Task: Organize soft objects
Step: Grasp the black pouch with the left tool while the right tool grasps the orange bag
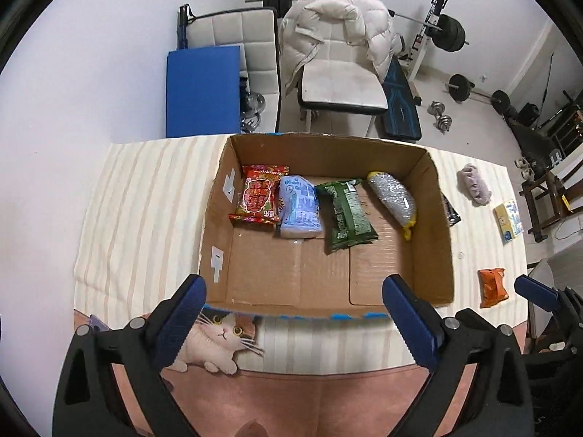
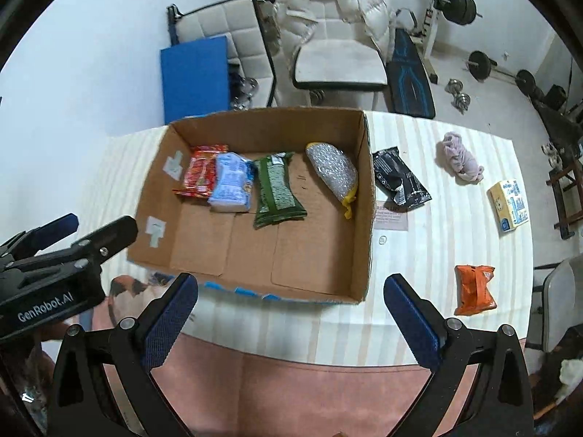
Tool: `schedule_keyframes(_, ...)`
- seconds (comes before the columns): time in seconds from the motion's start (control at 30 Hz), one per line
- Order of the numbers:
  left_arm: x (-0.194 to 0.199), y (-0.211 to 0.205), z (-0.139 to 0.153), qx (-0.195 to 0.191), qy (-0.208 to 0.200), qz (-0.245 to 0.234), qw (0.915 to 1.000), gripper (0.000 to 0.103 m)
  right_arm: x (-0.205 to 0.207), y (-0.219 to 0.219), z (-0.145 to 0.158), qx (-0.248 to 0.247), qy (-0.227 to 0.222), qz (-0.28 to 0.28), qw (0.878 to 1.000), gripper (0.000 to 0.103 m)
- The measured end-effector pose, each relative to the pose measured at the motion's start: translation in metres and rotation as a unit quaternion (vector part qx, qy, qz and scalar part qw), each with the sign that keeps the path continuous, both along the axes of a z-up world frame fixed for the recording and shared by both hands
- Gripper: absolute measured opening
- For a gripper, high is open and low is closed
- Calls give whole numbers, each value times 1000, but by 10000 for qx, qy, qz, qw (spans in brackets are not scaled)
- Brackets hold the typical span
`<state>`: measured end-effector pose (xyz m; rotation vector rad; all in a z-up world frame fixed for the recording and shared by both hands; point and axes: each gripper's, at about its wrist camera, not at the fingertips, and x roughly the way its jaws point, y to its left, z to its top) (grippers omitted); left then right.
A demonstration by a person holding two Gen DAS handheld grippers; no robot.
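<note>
An open cardboard box [image 1: 433,218] [image 2: 366,200] on the striped tablecloth holds a red snack bag [image 1: 258,195], a blue tissue pack [image 1: 300,205], a green packet [image 1: 346,216] and a silver bubble-wrapped item [image 1: 393,198]. Right of the box lie a black packet [image 2: 399,178], a purple cloth [image 2: 459,156], a yellow box [image 2: 508,205] and an orange packet [image 2: 473,289]. My left gripper [image 1: 293,313] is open and empty, above the box's near rim. My right gripper [image 2: 291,309] is open and empty, above the box's near right corner.
The left gripper's body [image 2: 54,276] shows at the left of the right wrist view. A cat picture [image 1: 218,342] is on the pink cloth at the table's near edge. Behind the table stand a chair with a white jacket [image 1: 339,36], a blue mat [image 1: 202,91] and weights.
</note>
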<state>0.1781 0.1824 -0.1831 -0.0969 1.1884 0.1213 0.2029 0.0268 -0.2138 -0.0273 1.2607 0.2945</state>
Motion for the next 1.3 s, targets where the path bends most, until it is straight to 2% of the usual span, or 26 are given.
schedule_keyframes(0.2, -10, -22, 28, -66, -321, -27, 9995, 99, -12, -16, 19, 456, 34, 43, 9989, 103)
schedule_keyframes(0.3, -3, -47, 37, -148, -514, -182, 9984, 99, -10, -45, 22, 586, 56, -186, 9981, 103)
schedule_keyframes(0.43, 30, -99, 29, -493, -348, -613, 9963, 99, 3, -109, 16, 349, 165, -763, 9963, 103)
schedule_keyframes(0.5, 51, -128, 16, -630, -108, -751, 9951, 99, 12, -141, 9, 174, 232, -1036, 9942, 103)
schedule_keyframes(0.63, 101, -194, -14, -861, 415, -1023, 9902, 99, 31, -215, -26, -208, 583, -1568, 9857, 103)
schedule_keyframes(0.77, 151, -259, -62, -735, 1046, -1154, 9851, 99, 49, -271, -78, -480, 965, -1864, 9765, 103)
schedule_keyframes(0.9, 196, -299, -121, -480, 1609, -953, 9812, 94, 61, -301, -134, -486, 1428, -1988, 9684, 99)
schedule_keyframes(1.0, 222, -309, -161, -218, 1953, -716, 9779, 88, 67, -311, -168, -415, 1702, -1991, 9642, 99)
schedule_keyframes(1.1, 242, -310, -196, 6, 2239, -472, 9735, 88, 72, -316, -190, -389, 1834, -1975, 9622, 98)
schedule_keyframes(1.3, 263, -316, -240, 326, 2577, -210, 9654, 88, 78, -323, -217, -262, 2032, -1902, 9601, 98)
